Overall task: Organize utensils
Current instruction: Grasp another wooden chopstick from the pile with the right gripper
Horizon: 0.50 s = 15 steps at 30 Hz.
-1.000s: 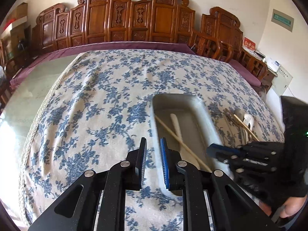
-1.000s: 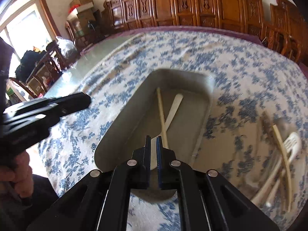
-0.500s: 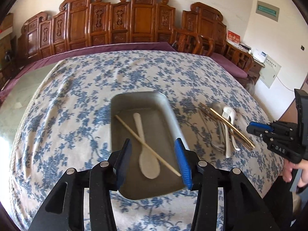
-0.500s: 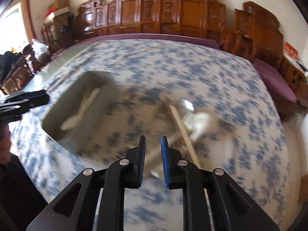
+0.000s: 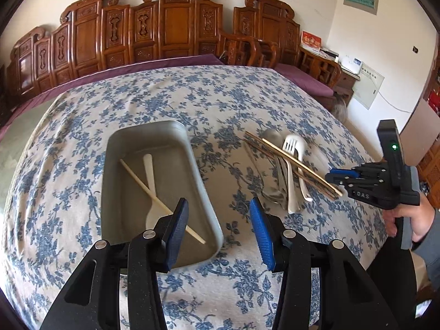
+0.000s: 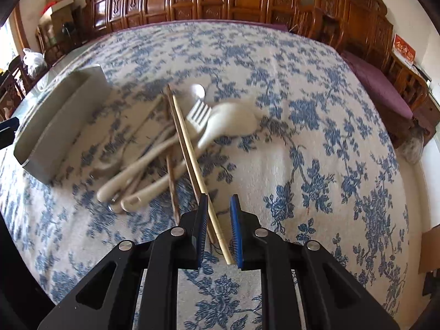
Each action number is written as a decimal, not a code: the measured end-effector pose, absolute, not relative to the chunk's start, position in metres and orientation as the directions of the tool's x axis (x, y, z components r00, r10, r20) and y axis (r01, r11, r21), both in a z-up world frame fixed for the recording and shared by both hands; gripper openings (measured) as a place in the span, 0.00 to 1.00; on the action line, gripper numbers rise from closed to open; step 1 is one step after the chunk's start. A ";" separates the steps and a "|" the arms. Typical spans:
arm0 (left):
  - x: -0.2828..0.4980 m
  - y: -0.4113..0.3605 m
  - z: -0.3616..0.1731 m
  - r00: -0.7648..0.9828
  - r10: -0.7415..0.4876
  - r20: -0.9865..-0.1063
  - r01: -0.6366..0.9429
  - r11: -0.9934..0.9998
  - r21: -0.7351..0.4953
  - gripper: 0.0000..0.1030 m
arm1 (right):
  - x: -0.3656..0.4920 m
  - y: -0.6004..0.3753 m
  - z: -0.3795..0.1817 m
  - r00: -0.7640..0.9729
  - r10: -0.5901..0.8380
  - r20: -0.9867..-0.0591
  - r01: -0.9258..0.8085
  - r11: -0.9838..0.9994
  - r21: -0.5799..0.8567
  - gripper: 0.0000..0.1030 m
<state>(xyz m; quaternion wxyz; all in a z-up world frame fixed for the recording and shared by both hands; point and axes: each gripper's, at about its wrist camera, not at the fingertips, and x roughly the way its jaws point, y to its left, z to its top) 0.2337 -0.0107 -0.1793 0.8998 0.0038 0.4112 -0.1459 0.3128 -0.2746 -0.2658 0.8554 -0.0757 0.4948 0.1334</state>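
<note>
A blue-flowered tablecloth (image 5: 192,101) covers the table, with carved wooden chairs (image 5: 170,24) along the far wall.

Your right gripper (image 6: 218,231) has its fingers slightly parted around the near end of a pale chopstick (image 6: 192,162), which lies between the pads; you cannot tell whether they touch it. That chopstick crosses a pile of a white fork (image 6: 196,115), white spoons (image 6: 233,119) and darker chopsticks (image 6: 171,176). Your left gripper (image 5: 218,228) is spread wide above the near right corner of the grey tray (image 5: 198,165), left of the pile, which holds a spoon (image 5: 150,176) and a chopstick (image 5: 143,185).
</note>
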 end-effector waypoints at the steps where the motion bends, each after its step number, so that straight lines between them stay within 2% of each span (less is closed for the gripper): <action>1: 0.233 -0.012 -0.180 0.617 -0.261 -0.742 0.268 0.957 -0.113 0.43 | 0.313 -0.275 -0.267 0.473 0.158 -0.867 -0.307 0.952 0.006 0.18; 6: 0.228 -0.015 -0.180 0.621 -0.261 -0.739 0.266 0.957 -0.115 0.43 | 0.316 -0.275 -0.273 0.469 0.139 -0.872 -0.314 0.949 -0.018 0.18; 10: 0.222 -0.018 -0.177 0.627 -0.257 -0.735 0.263 0.959 -0.110 0.43 | 0.312 -0.274 -0.270 0.465 0.158 -0.871 -0.351 0.936 -0.017 0.08; 15: 0.219 -0.027 -0.177 0.625 -0.247 -0.741 0.265 0.959 -0.096 0.43 | 0.296 -0.278 -0.249 0.484 0.222 -0.846 -0.384 0.923 0.022 0.06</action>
